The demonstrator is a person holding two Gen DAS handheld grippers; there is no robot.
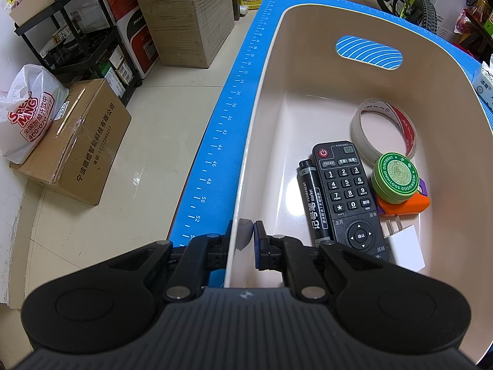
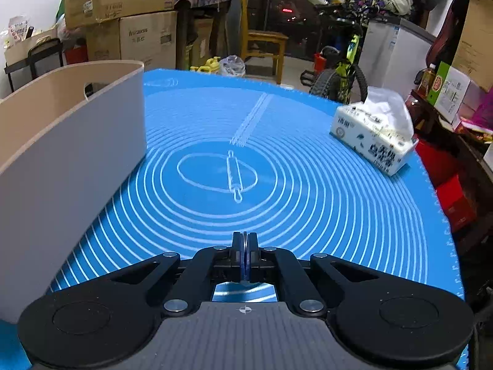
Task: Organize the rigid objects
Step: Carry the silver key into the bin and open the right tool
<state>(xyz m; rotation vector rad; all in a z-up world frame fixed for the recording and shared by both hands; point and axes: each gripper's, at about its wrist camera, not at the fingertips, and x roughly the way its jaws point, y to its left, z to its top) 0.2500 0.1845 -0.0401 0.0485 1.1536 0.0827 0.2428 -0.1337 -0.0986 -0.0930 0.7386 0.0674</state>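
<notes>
Left tool point(image 1: 246, 240): closed on the near wall of the beige plastic bin point(image 1: 268, 71), one pad outside and one inside; judged to be steadying the bin.
Right tool point(image 2: 245, 257): pads pressed together with nothing between them, hovering over bare mat.
Bin contents: black TV remote with white keys point(image 1: 348, 191) lies flat beside the black permanent marker point(image 1: 312, 197); the roll of pale tape with a red-printed core point(image 1: 383, 129) leans at the right wall; the round green ointment tin point(image 1: 396, 177) rests on an orange block point(image 1: 406, 205); a white plug adapter point(image 1: 406, 248) is nearest the camera.
Blue silicone baking mat with white rings point(image 2: 308, 191): covers the counter under the bin.
White tissue pack point(image 2: 372, 131): well apart on the mat's far right.
Progress: no rigid item is left on the visible mat, so sorting looks nearly finished.
</notes>
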